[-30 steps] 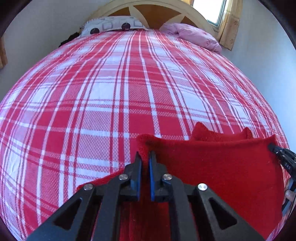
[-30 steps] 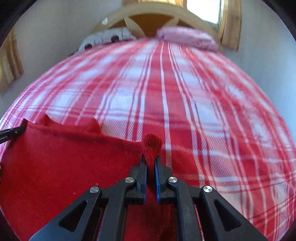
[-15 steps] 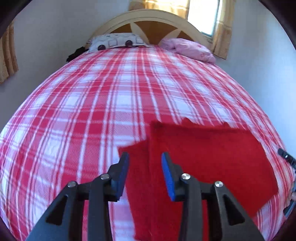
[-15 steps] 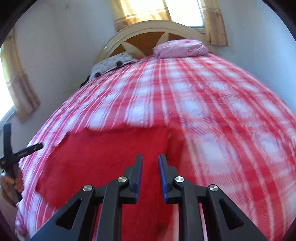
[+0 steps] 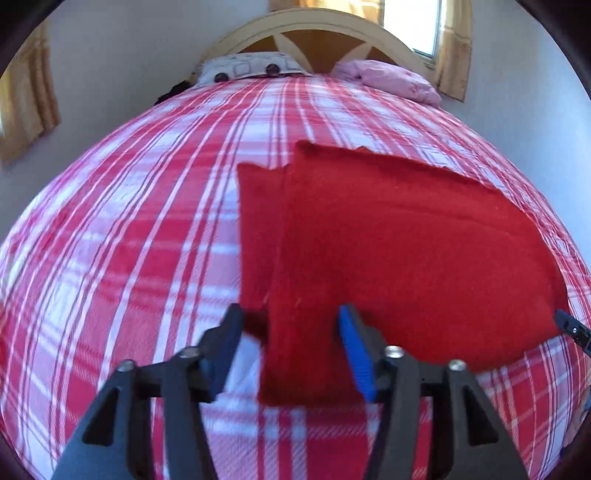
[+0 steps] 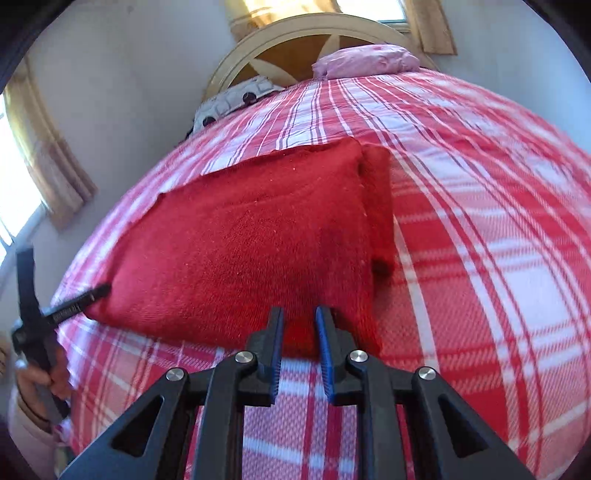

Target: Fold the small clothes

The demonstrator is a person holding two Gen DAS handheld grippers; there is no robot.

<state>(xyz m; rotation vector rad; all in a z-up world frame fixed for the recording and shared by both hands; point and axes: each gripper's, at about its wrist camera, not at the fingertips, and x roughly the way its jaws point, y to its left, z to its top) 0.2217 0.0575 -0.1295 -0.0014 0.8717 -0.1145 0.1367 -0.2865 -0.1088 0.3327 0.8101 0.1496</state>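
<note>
Left gripper [image 5: 288,336]: jaws spread wide, nothing between them, poised above the near left corner of the red garment [image 5: 399,258]. Garment: lies flat on the plaid bedspread [image 5: 129,258], near the foot of the bed, doubled over so a narrow strip of the lower layer shows along each side edge. Judgement: one fold is laid down, and both tools are parted because the cloth has been let go to settle. Right gripper [image 6: 299,343]: jaws apart by a smaller gap, empty, above the garment's near edge. Far end: patterned pillow [image 5: 247,68] and pink pillow [image 5: 391,79] against the headboard [image 5: 314,22], well apart from the work.
</note>
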